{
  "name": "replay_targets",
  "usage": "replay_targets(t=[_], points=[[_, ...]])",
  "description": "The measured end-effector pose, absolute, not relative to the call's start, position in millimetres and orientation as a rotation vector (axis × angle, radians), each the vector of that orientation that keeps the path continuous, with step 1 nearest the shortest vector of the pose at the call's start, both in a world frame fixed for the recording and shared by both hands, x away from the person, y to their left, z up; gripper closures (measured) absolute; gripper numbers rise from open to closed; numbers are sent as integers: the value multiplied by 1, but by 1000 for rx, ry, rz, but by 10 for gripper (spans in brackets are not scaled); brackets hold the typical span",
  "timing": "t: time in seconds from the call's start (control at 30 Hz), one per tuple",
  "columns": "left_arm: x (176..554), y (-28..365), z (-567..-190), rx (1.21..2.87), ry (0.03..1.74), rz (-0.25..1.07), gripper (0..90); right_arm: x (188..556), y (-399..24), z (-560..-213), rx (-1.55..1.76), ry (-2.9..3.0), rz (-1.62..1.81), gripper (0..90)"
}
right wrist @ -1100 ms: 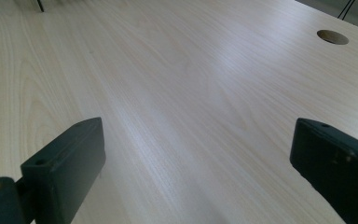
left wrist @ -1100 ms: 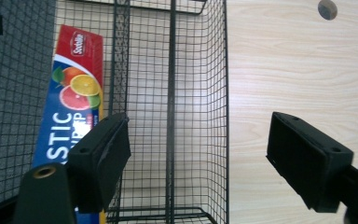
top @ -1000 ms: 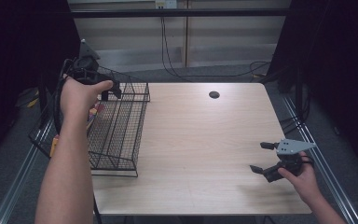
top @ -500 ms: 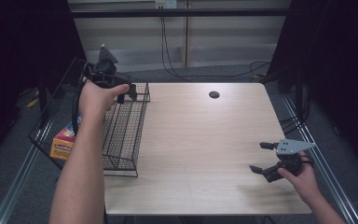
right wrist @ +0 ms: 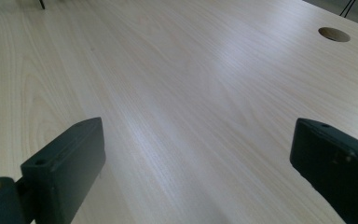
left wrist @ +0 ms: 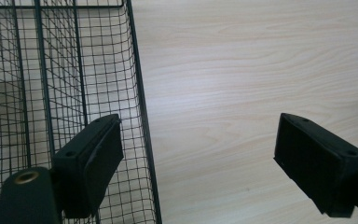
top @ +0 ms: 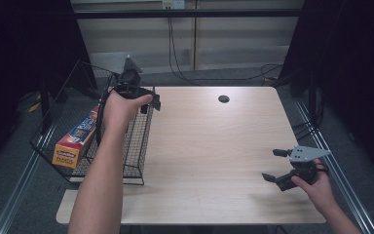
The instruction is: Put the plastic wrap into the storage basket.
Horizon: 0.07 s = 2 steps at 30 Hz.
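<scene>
My left gripper (top: 148, 102) is held open above the far right rim of a black wire basket (top: 135, 141). In the left gripper view one jaw hangs over the basket's mesh wall (left wrist: 74, 70) and the other over bare table; nothing is between them. A long orange and blue box (top: 76, 138) lies inside the basket along its left side. My right gripper (top: 272, 165) stands open and empty low over the table's front right part. Its own view has wood grain between the wide-apart jaws.
The light wooden table (top: 214, 146) has a round cable hole (top: 223, 99) at the back middle, also seen from the right gripper (right wrist: 334, 33). The basket overhangs the table's left edge. Cables hang behind the table.
My left hand has swung right, from above the basket's left side to over its right rim, and the box now shows in the basket. The right gripper has stayed put.
</scene>
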State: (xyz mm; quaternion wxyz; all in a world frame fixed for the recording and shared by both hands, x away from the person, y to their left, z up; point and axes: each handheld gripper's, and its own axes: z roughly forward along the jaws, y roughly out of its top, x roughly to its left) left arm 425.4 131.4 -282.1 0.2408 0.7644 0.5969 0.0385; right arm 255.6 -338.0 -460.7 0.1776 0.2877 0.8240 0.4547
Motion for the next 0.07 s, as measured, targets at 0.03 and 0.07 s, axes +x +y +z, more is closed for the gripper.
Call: replay_targets(t=[0.03,0.07], points=[[425,129,-283,2093,1630,105,147,255,-338,-461,818,2329,1282,29],[425,127,-284,2095,1625,104,146,255,-338,-461,813,2329,1281,29]])
